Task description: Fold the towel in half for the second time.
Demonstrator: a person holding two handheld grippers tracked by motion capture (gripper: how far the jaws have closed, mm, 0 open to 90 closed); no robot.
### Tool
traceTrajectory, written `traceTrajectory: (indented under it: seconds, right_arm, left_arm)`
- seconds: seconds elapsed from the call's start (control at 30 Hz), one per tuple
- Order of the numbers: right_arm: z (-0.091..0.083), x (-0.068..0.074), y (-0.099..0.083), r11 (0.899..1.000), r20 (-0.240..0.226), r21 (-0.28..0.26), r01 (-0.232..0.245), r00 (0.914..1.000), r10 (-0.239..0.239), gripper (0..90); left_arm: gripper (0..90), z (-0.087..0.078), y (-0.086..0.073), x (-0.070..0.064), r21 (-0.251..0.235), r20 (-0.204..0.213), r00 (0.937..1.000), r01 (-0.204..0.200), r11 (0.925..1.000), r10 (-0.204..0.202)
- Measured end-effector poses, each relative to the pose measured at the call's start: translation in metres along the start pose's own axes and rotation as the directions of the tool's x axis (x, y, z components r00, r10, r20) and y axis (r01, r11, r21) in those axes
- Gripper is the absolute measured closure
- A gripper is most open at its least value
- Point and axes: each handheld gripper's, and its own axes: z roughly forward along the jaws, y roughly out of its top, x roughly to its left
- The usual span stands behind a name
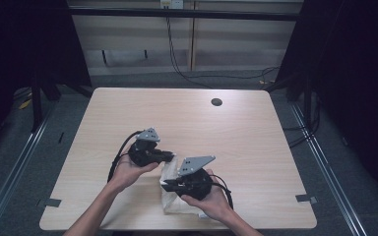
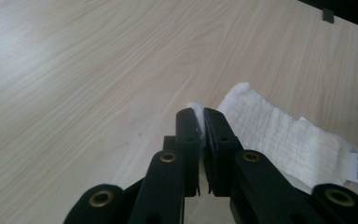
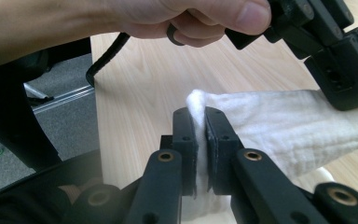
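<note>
— From above, how much of the white cloth [image 1: 170,189] do you get?
— Little; my right gripper [image 1: 166,185] and hand cover its middle.
— The label?
— Too small to read, and my forearms run off the bottom edge.

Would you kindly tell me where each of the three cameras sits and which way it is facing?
High view: above the person's side, looking forward and down on the table; forearms, left gripper and right gripper show.
Left gripper view: rides the left gripper, looking along its jaws, shut on the white cloth, across the tabletop.
Right gripper view: rides the right gripper, jaws shut on the cloth, facing the person's left hand.
Shared: all three show the cloth.
</note>
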Motion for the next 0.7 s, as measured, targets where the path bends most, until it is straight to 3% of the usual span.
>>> traceTrajectory:
  seconds: [0.13, 0.3, 0.4, 0.47, 0.7]
  right_arm:
    - [-0.006, -0.002, -0.01, 1.0, 0.006, 0.009, -0.006, 1.0, 0.006, 84.2]
    - [-0.014, -0.005, -0.024, 0.999, 0.021, 0.017, -0.03, 0.9993, 0.03, 83.8]
    - [-0.019, -0.006, -0.034, 0.998, 0.039, 0.058, -0.022, 0.999, 0.02, 83.4]
    - [-0.02, -0.006, -0.042, 0.996, 0.055, 0.08, -0.034, 0.9981, 0.03, 83.3]
    - [-0.021, -0.012, -0.063, 0.989, 0.07, 0.127, -0.077, 0.9952, 0.069, 80.5]
  left_arm:
    - [85.4, 0.012, 0.006, -0.006, 0.021, 0.024, 0.9997, -0.01, 0.9997, 0.01]
    - [85.4, 0.031, 0.006, -0.009, 0.022, 0.054, 0.9984, 0.011, 0.9997, -0.012]
    - [85.2, 0.041, 0.005, -0.01, 0.059, 0.065, 0.9979, 0.005, 0.9983, -0.009]
    - [85.2, 0.046, 0.004, -0.011, 0.046, 0.071, 0.9974, 0.012, 0.9989, -0.015]
    - [84.2, 0.066, 0.002, -0.014, 0.077, 0.08, 0.9968, -0.002, 0.997, -0.004]
